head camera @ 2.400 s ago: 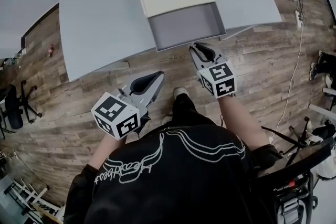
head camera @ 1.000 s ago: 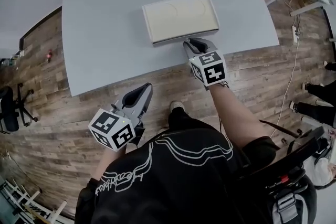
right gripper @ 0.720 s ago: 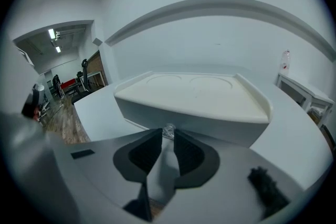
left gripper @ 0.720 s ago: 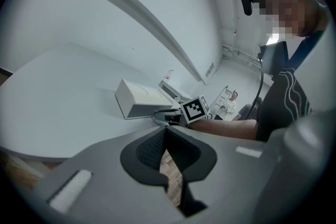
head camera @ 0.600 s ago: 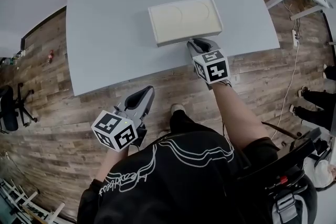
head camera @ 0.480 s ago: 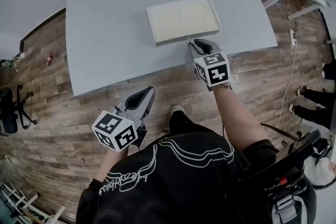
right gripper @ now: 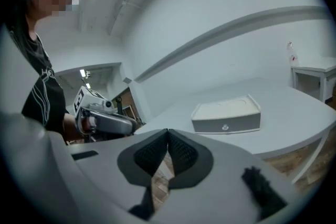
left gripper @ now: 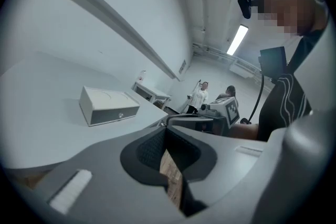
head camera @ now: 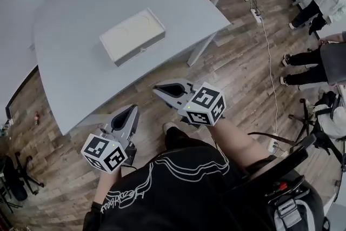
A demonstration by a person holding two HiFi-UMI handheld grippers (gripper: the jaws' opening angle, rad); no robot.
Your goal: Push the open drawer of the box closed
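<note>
The counter [head camera: 75, 67] carries the box [head camera: 132, 34], long side facing the person, drawer [head camera: 141, 51] flush, so the push looks done. Both grippers hang over the floor [head camera: 238, 62], well apart from the box. The right gripper [head camera: 158, 89] is nearer than the left gripper [head camera: 132, 110]. Each has its jaws together, empty.
</note>
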